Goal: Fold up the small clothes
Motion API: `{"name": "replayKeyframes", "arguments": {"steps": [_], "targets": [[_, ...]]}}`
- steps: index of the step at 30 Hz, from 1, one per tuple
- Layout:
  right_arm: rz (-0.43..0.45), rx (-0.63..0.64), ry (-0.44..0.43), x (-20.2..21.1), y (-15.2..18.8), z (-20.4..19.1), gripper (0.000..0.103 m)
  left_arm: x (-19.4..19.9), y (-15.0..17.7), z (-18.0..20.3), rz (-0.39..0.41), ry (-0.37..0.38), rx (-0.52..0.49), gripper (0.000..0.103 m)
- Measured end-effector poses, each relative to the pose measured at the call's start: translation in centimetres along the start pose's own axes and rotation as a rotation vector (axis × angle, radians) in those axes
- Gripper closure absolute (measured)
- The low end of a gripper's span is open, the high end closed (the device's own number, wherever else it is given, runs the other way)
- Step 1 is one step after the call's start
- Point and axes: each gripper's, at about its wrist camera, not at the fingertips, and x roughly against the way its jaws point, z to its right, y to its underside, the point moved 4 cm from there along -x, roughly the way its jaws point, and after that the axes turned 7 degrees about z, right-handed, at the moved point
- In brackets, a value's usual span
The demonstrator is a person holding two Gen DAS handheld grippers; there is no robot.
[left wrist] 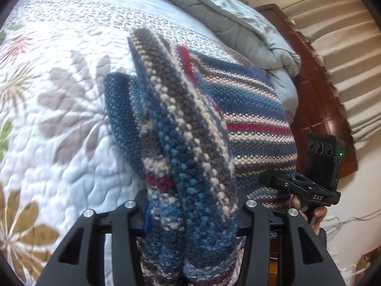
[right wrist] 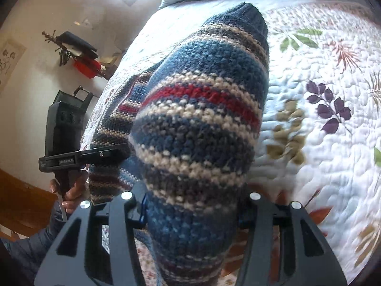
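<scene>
- The left gripper [left wrist: 190, 217] has its fingers clamped on a thick bunch of the striped knitted sweater [left wrist: 190, 143]; the pads are buried in the wool and cannot be seen.
- The right gripper [right wrist: 193, 214] likewise holds a fold of the same sweater, which bulges over its fingers and hides them.
- The rest of the sweater lies beyond on the bed's floral quilt [left wrist: 59, 95], partly hidden behind the raised folds.
- Each view catches the other gripper at its edge, with a hand [right wrist: 71, 190] on the handle.
- Farther off, a crumpled grey duvet [left wrist: 238, 23] runs out of frame.
</scene>
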Motion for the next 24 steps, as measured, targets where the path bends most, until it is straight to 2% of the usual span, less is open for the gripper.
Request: {"name": "replayKeyframes", "arguments": {"steps": [5,9,11,13,16,19,21,24], "targets": [[-0.036,-0.079,-0.023,-3.0,-0.6,4.5,0.051,-3.5,-0.9,-1.1,-0.026,-0.081,0.005,0.055],[-0.023,-0.101,-0.093,-3.0,0.3,6.8,0.046,-3.8,-0.2,-2.2,-0.035,-0.073,0.003,0.052],[-0.025,-0.093,-0.103,-3.0,0.8,7.9,0.035,-4.2,0.2,-2.2,-0.031,-0.087,-0.01,0.047],[-0.034,-0.103,-0.131,-3.0,1.0,8.4,0.03,-4.0,0.9,-2.7,-0.014,-0.098,-0.009,0.042],[-0.001,-0.121,-0.158,-1.4,2.1,9.3,0.026,-2.7,2.2,-3.3,0.009,-0.093,0.013,0.034],[0.015,-0.078,-0.097,0.8,4.4,9.1,0.024,-0.7,3.8,-3.4,0.038,-0.095,0.017,0.03],[0.019,-0.056,-0.064,1.4,5.8,8.9,0.024,0.2,5.1,-3.3,0.052,-0.122,0.002,0.029],[0.024,-0.034,0.011,1.7,7.5,9.1,0.03,0.3,6.6,-3.1,0.065,-0.193,-0.025,0.027]]}}
